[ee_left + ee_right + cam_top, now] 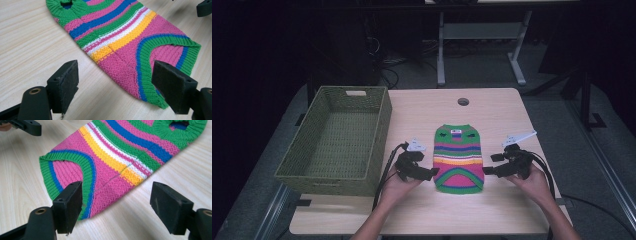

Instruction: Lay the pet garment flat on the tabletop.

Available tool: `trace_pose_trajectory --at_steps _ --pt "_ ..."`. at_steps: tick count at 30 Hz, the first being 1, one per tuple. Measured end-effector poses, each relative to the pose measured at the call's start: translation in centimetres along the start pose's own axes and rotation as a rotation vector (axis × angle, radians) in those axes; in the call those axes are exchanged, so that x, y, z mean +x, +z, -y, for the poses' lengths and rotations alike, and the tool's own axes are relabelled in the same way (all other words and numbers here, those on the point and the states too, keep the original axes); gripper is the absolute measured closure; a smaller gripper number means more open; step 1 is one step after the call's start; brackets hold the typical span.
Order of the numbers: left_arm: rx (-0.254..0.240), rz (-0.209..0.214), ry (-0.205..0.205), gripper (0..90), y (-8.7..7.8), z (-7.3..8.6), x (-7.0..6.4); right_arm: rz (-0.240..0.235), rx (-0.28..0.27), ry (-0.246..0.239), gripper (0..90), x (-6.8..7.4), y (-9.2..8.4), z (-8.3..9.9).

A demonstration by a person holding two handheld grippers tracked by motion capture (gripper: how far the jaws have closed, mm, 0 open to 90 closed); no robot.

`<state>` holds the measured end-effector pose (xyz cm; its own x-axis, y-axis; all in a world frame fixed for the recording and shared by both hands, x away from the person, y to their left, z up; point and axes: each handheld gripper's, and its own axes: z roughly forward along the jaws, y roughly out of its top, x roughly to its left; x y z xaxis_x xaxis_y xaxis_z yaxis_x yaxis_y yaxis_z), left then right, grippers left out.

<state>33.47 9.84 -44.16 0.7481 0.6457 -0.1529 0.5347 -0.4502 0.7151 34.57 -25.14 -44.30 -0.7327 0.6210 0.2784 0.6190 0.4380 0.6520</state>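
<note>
A small knitted sweater [458,159] striped green, pink, blue, yellow and white lies flat on the wooden table [497,107], neck end away from me. My left gripper [432,172] sits at its lower left edge, jaws wide apart and nothing pinched. In the left gripper view the sweater [120,37] lies just ahead of the gripper [115,72], its hem corner near the right pad. My right gripper [486,170] mirrors this at the lower right edge, open. In the right gripper view the sweater hem [75,167] lies before the gripper [117,188], by the left pad.
A green woven basket [327,184] with nothing in it stands at the table's left edge, close to my left hand. A round cable hole [463,101] lies near the far edge. Bare tabletop surrounds the sweater. Desk legs and cables stand on the floor beyond.
</note>
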Motion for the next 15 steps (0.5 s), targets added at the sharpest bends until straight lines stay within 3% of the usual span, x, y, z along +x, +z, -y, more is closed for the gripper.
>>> trace_pose_trajectory --at_steps 15 --pt "0.005 0.017 0.002 21.0 -0.7 1.2 -0.4 0.010 -0.019 -0.008 24.0 0.4 -1.3 1.0"
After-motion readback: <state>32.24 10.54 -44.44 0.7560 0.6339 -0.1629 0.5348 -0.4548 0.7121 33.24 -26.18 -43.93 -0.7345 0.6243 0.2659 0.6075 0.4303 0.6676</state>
